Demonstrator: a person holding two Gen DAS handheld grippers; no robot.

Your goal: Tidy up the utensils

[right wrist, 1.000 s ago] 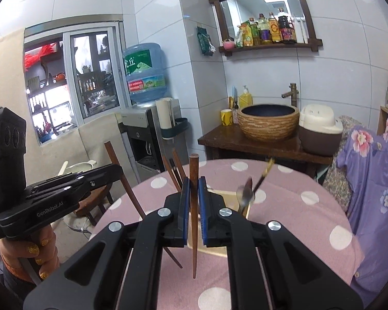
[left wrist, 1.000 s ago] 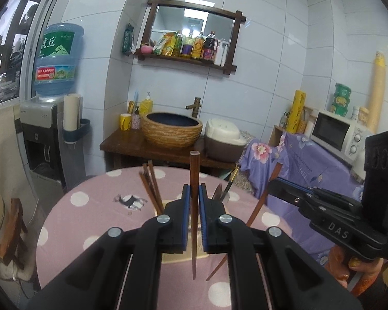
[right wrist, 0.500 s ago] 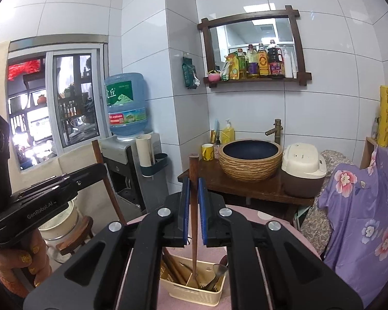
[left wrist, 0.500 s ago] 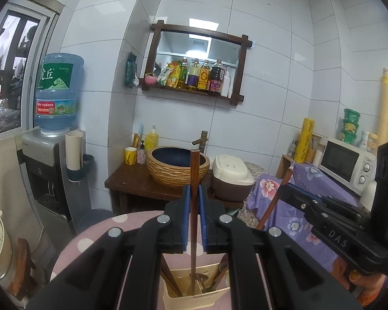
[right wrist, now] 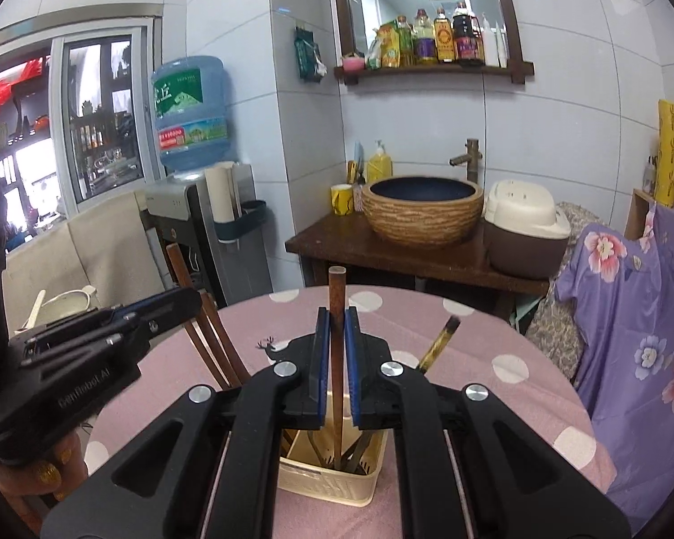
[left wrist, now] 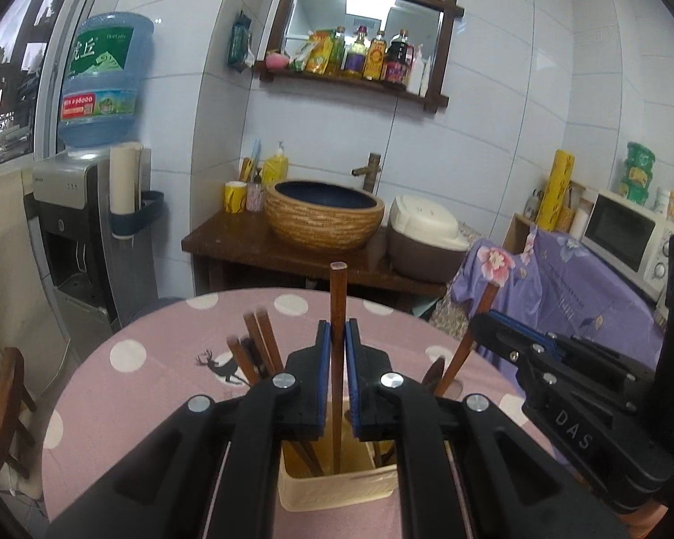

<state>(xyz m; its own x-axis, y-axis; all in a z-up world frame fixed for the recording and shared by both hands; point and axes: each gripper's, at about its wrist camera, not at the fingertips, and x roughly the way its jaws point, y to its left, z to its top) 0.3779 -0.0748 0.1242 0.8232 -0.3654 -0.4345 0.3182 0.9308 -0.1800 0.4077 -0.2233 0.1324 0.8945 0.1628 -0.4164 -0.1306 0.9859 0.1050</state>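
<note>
My left gripper (left wrist: 337, 337) is shut on a brown chopstick (left wrist: 338, 296) that stands upright, its lower end down inside the cream utensil basket (left wrist: 337, 489). My right gripper (right wrist: 336, 337) is shut on a second brown chopstick (right wrist: 337, 301), also upright with its tip in the basket (right wrist: 328, 485). Several more chopsticks (left wrist: 260, 341) lean in the basket's left side, and a spoon handle (right wrist: 438, 343) sticks out on the right. Each gripper shows in the other's view, the right gripper (left wrist: 481, 319) and the left gripper (right wrist: 188, 296) close on either side of the basket.
The basket sits on a round table with a pink polka-dot cloth (left wrist: 157, 359). Behind it stand a wooden stand with a woven basin (left wrist: 323, 215), a rice cooker (left wrist: 422, 233) and a water dispenser (left wrist: 81, 224). A purple flowered cloth (right wrist: 629, 296) hangs at right. A hand (right wrist: 45, 471) grips the left handle.
Both grippers have sunk toward the table with their chopsticks. The basket and the tablecloth fill more of each view than half a second ago. Both grips stay as they were.
</note>
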